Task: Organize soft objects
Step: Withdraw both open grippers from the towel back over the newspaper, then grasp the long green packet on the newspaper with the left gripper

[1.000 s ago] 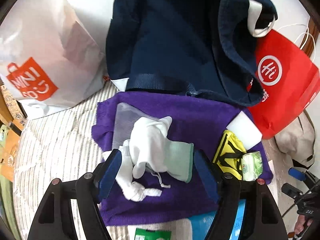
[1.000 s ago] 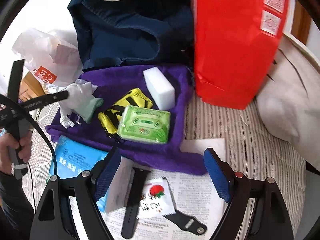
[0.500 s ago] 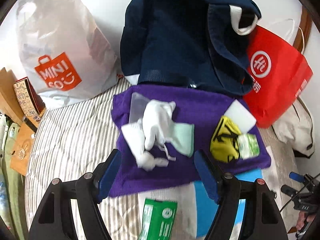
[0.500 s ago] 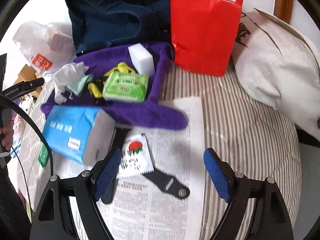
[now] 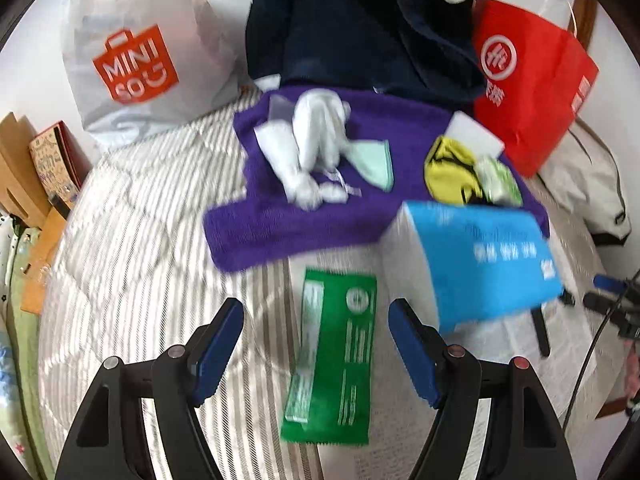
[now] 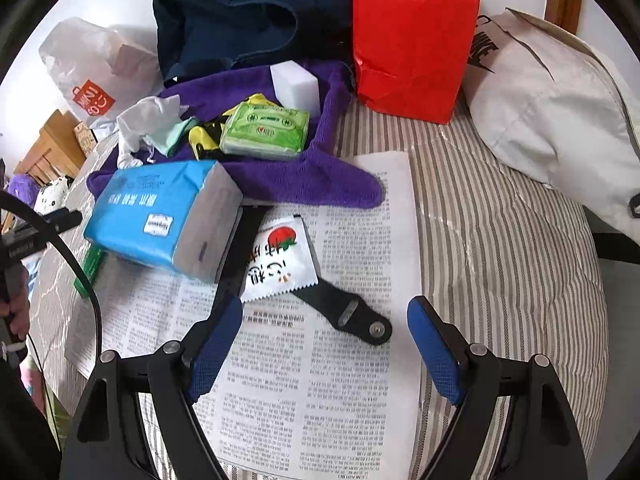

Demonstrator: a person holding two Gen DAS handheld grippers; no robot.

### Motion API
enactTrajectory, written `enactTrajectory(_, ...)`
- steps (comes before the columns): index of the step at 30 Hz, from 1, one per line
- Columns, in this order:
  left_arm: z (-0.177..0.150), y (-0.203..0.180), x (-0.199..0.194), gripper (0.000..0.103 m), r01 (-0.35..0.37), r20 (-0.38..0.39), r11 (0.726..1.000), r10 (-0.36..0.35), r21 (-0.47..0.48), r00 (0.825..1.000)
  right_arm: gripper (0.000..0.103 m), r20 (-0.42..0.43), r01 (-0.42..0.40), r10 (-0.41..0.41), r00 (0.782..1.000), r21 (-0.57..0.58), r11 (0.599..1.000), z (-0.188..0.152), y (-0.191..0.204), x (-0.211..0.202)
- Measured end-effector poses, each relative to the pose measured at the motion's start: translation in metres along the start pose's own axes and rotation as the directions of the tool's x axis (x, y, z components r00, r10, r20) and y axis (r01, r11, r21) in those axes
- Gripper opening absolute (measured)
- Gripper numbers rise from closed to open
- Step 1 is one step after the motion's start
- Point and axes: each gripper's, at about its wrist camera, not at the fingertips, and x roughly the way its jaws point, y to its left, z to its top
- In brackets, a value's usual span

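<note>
Both grippers are pointed steeply down at a striped bedcover. The left gripper is held wide open above a green packet, which lies flat between the two blue pads without being touched; nothing is gripped. The right gripper is likewise held wide open and empty, over a printed sheet, with a black strap lying just ahead of its pads. At the left edge of the right wrist view a hand is seen around the other gripper's handle.

One purple towel is spread on the bedcover. On it are counted one white drawstring pouch, one mint cloth touching the pouch, one yellow-and-black pouch, one green tissue pack leaning on the yellow pouch, and one white sponge block at the far edge. One blue tissue pack rests partly on the towel's near edge and partly on the sheet. One small white sachet lies across the strap.

Behind the towel one navy bag, one red paper bag and one white plastic bag are stood. One beige bag lies to the right.
</note>
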Motion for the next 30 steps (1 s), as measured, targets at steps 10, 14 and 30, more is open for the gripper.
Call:
enactTrajectory(10, -0.030, -0.018, 0.033, 0.073, -0.013, -0.052, 0.996, 0.018, 0.093, 0.998, 0.084, -0.032, 0.009, -0.009, 0.999, 0.001, 1.000, -0.018, -0.001, 0.008)
enactTrajectory(14, -0.035, -0.021, 0.035, 0.064, -0.014, -0.027, 0.992, 0.018, 0.123, 0.999, 0.084, -0.037, 0.011, -0.011, 0.999, 0.002, 1.000, -0.020, -0.003, 0.011)
enactTrajectory(30, -0.034, -0.008, 0.029, 0.025, 0.002, 0.021, 0.999, -0.003, 0.045, 1.000, 0.084, -0.026, -0.028, 0.028, 0.999, 0.004, 1.000, -0.011, -0.006, 0.023)
